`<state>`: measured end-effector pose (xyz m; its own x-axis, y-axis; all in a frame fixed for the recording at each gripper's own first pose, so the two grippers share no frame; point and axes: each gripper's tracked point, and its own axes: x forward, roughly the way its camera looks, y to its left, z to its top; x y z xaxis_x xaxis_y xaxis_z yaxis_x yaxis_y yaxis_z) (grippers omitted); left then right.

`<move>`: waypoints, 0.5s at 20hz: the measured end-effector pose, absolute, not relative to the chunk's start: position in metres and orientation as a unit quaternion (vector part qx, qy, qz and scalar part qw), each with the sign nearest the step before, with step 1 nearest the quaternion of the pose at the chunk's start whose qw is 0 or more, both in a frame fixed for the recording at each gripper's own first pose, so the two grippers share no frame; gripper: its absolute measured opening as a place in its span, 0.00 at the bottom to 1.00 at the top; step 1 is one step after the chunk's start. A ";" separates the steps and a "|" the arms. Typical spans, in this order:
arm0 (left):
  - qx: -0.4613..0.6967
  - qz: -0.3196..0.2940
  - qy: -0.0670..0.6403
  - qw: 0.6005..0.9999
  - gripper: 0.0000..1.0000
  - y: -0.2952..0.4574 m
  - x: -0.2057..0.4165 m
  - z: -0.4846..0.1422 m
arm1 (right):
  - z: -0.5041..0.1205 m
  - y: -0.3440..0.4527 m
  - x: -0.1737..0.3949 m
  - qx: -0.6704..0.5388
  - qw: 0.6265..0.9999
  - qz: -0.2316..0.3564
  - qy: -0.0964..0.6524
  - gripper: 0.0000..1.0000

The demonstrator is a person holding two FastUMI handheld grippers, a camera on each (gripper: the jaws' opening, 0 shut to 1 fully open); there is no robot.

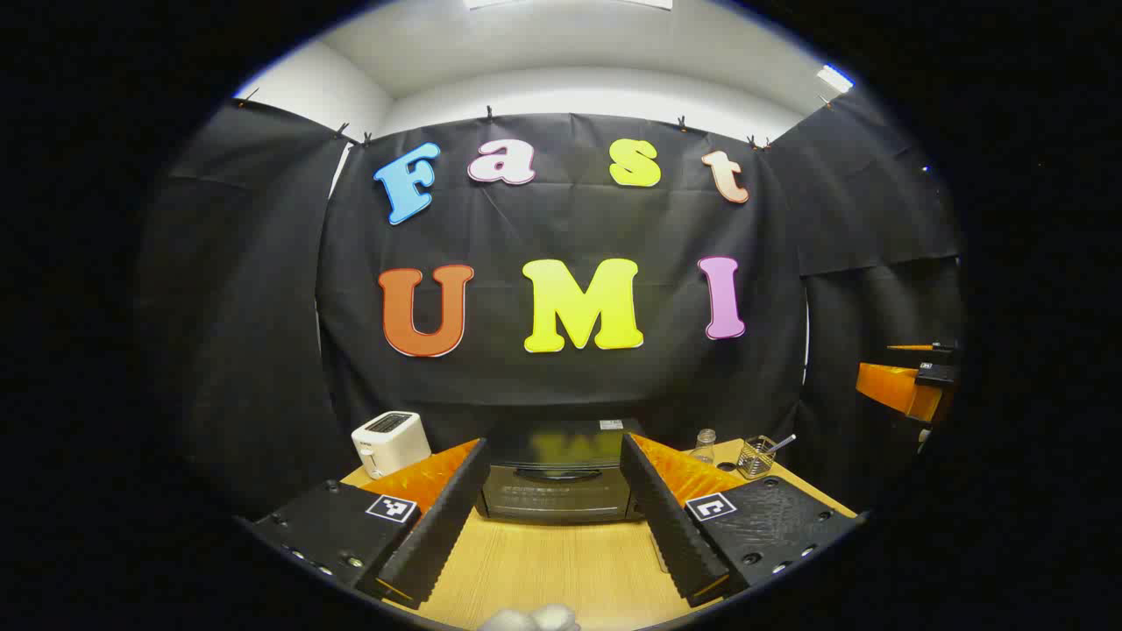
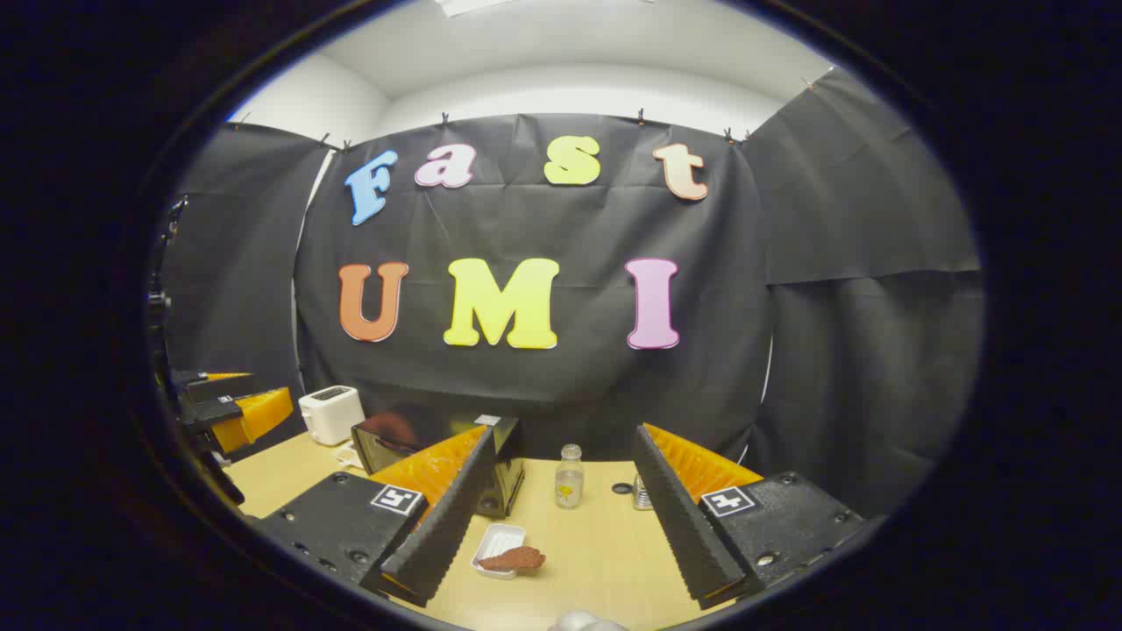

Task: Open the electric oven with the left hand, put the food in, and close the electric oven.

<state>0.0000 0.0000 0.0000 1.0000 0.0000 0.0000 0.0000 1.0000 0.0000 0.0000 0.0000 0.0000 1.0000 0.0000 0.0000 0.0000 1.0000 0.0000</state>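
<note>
The black electric oven [image 1: 557, 491] stands on the wooden table [image 1: 561, 570] straight ahead in the left gripper view, its door closed and its handle [image 1: 558, 474] across the top of the door. My left gripper [image 1: 552, 445] is open, its fingers framing the oven from a short distance. In the right gripper view the food, a reddish-brown piece [image 2: 519, 558], lies on a small white tray [image 2: 493, 541] on the table. My right gripper [image 2: 565, 434] is open above and behind it, holding nothing. The oven [image 2: 399, 443] appears left of it, partly hidden behind one finger.
A white toaster [image 1: 391, 443] stands left of the oven. To its right are a glass bottle [image 2: 570, 478], a small jar [image 2: 642, 495] and a wire basket [image 1: 758, 456] with a utensil. Black cloth walls close the table's back and sides.
</note>
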 end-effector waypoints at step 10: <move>0.007 -0.002 -0.005 1.000 0.95 -0.001 0.017 -0.005 | -0.005 -0.007 -0.002 0.001 1.000 -0.009 0.008 1.00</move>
